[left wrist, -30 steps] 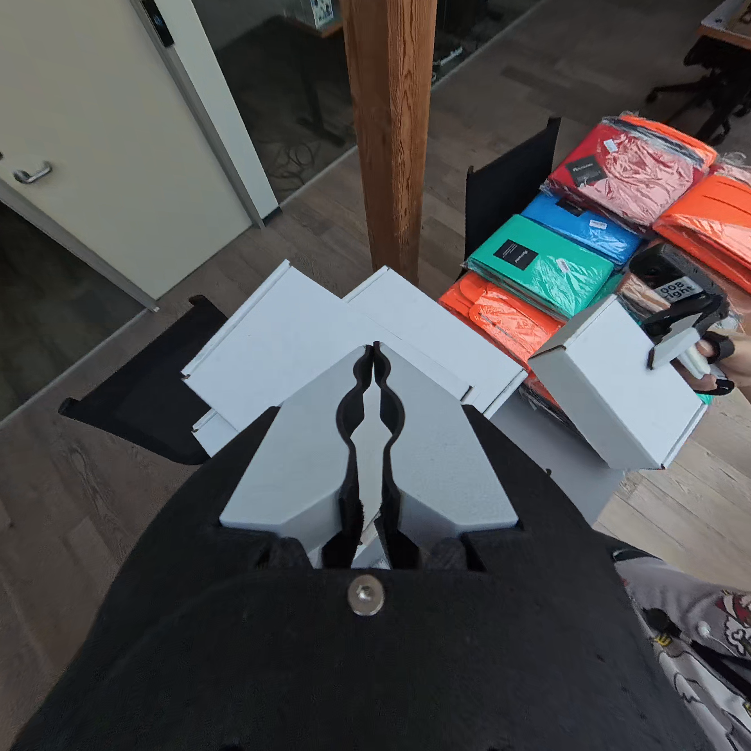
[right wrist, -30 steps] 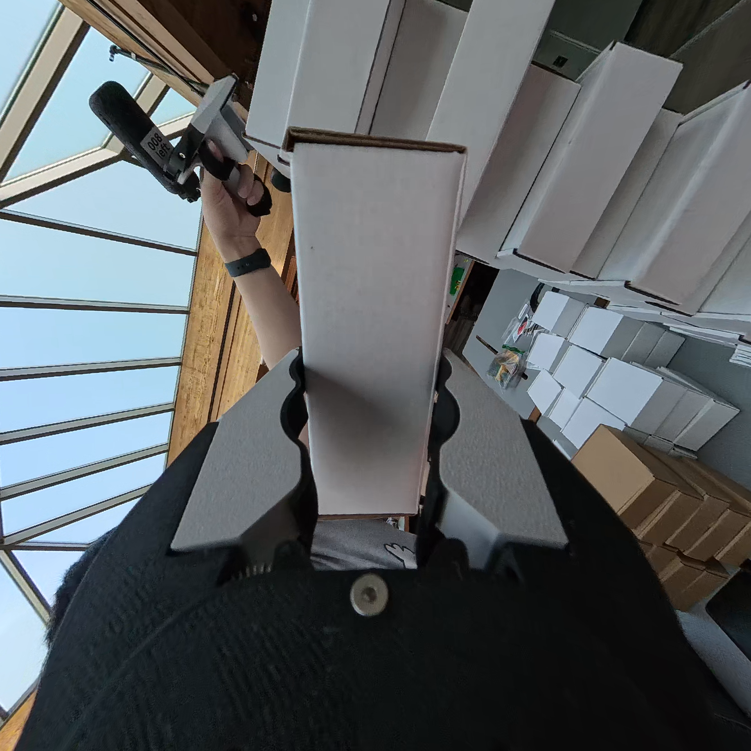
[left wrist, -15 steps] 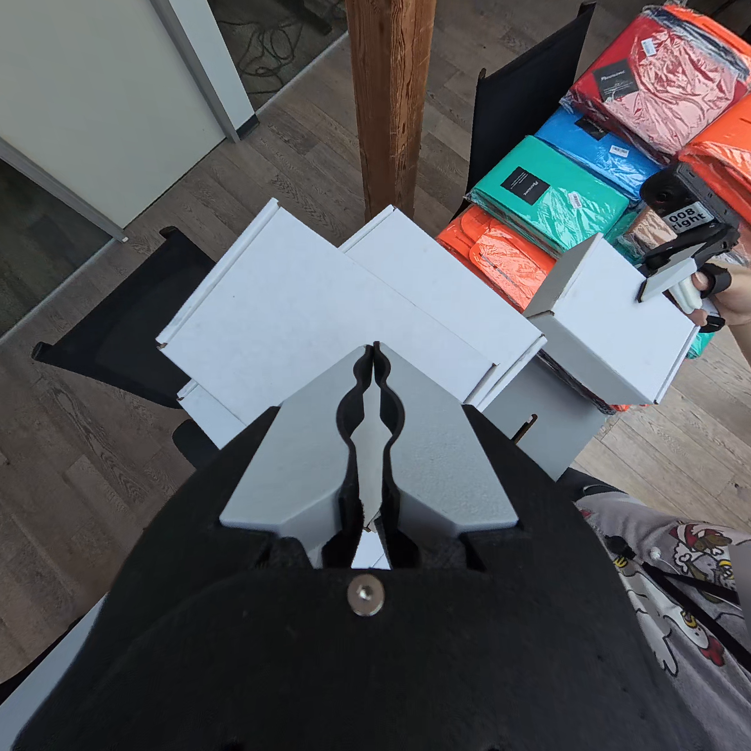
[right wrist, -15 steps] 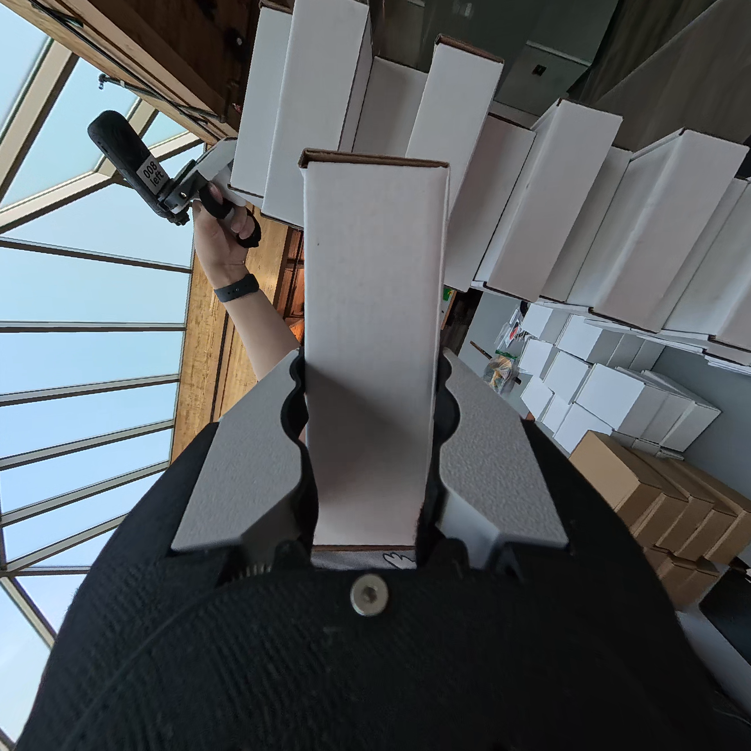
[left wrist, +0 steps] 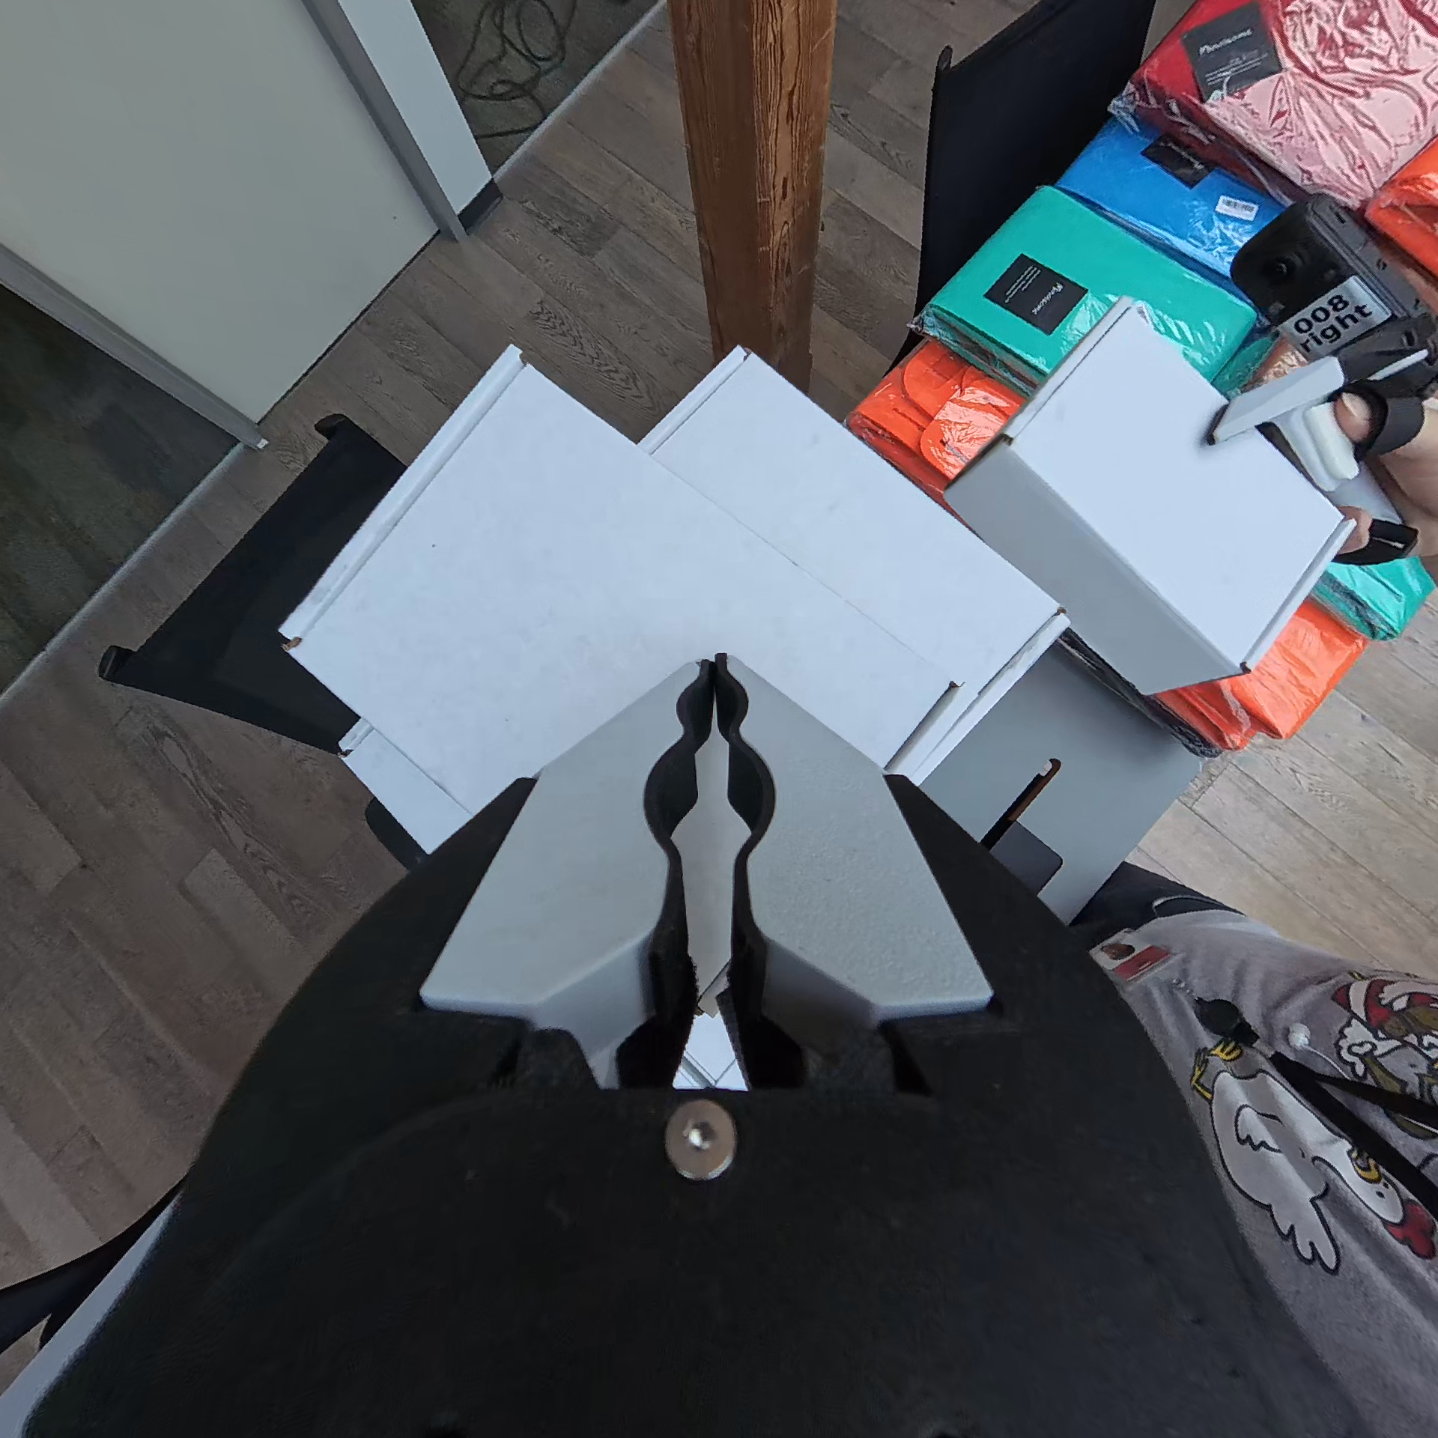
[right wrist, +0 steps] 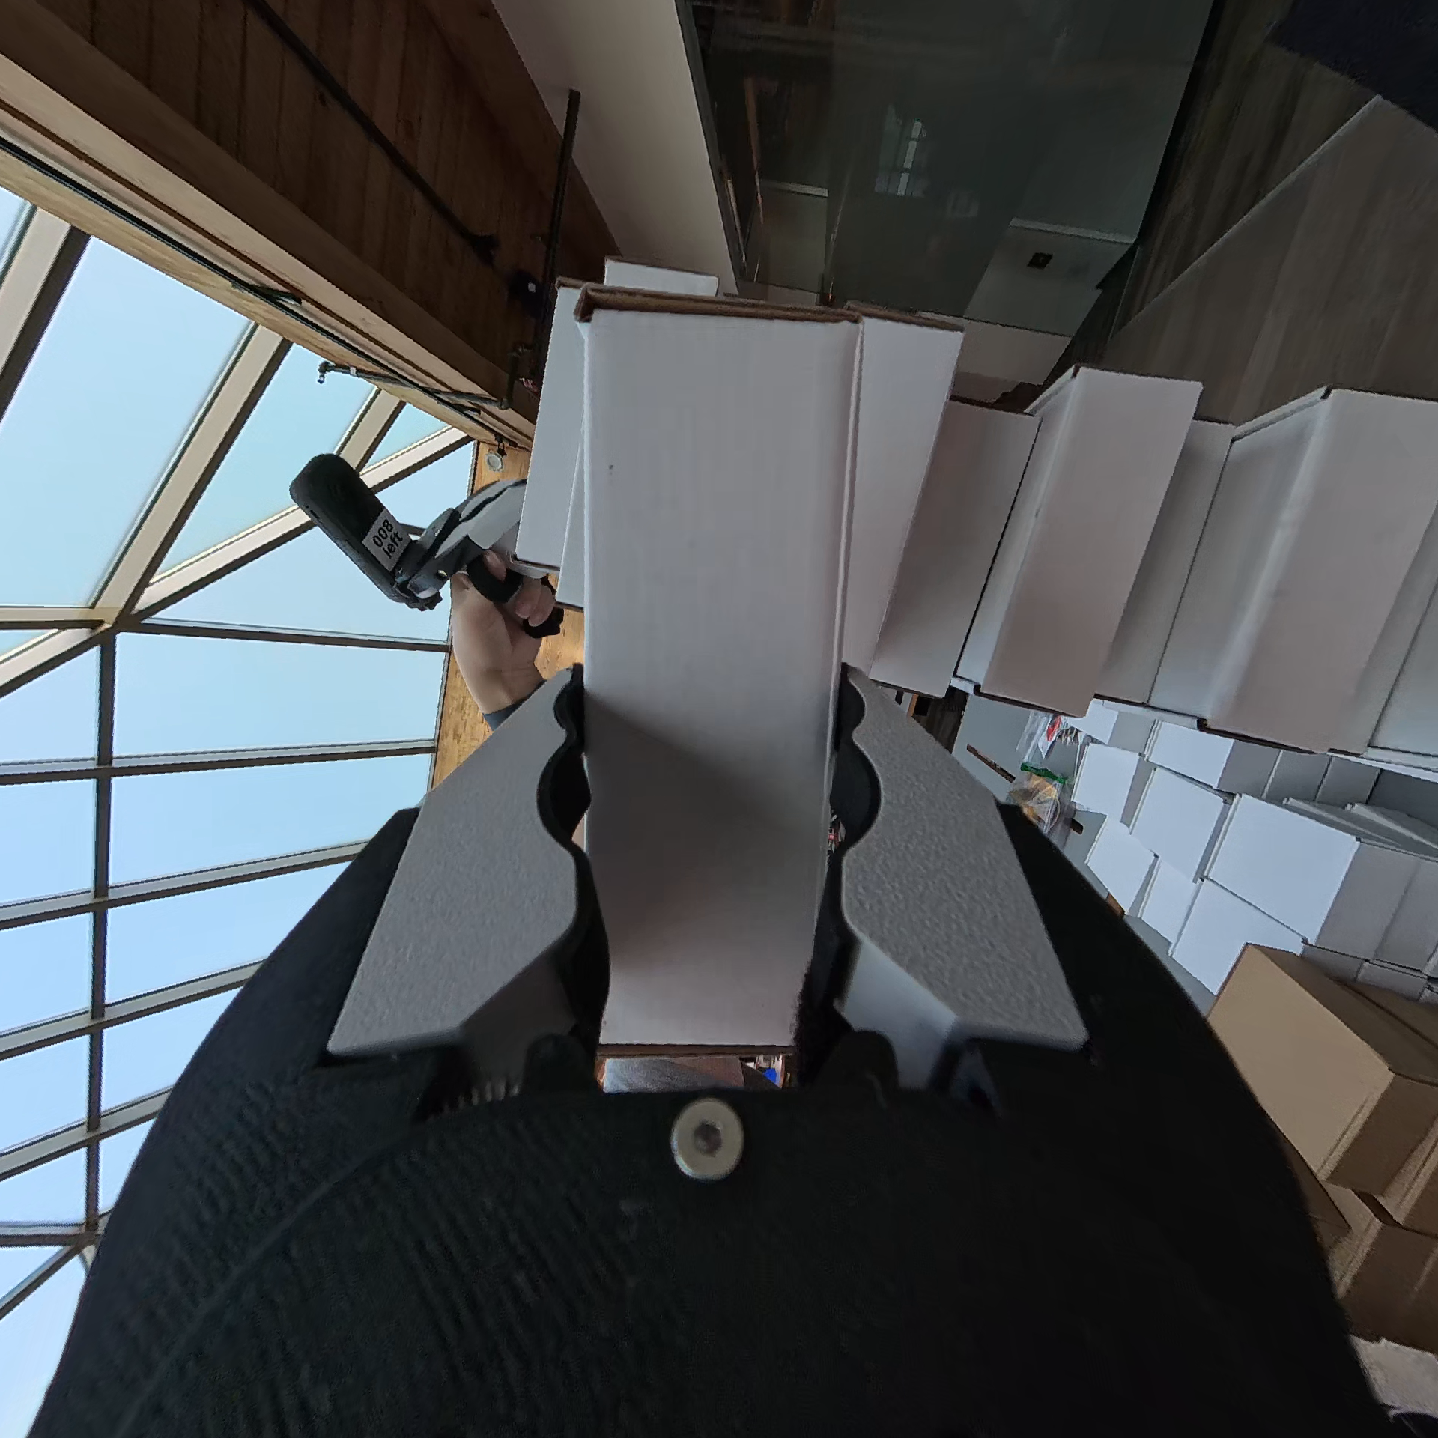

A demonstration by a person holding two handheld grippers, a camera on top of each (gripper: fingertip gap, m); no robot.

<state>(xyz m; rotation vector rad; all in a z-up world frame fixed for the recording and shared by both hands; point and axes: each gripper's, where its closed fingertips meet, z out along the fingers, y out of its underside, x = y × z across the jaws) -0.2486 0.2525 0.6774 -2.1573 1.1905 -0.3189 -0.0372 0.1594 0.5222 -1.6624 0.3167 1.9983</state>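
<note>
Fingers [right wrist: 482, 895] of our right gripper [right wrist: 712, 685] clamped one white box [right wrist: 716, 545], held in the air.
Our left gripper [left wrist: 714, 669] had its fingers [left wrist: 591, 856] closed tip to tip, nothing visible between them, above two flat white boxes [left wrist: 591, 560]; beyond stood one wooden post [left wrist: 751, 179] and bagged coloured garments [left wrist: 1089, 288].

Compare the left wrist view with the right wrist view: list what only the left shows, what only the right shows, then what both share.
Only the left wrist view: the wooden post, the flat white boxes beneath the shut left gripper, and the coloured wrapped packs.

Only the right wrist view: skylight windows, stacked white boxes and brown cartons.

Both: the white box clamped in the right gripper, and each view shows the other gripper farther off.
</note>
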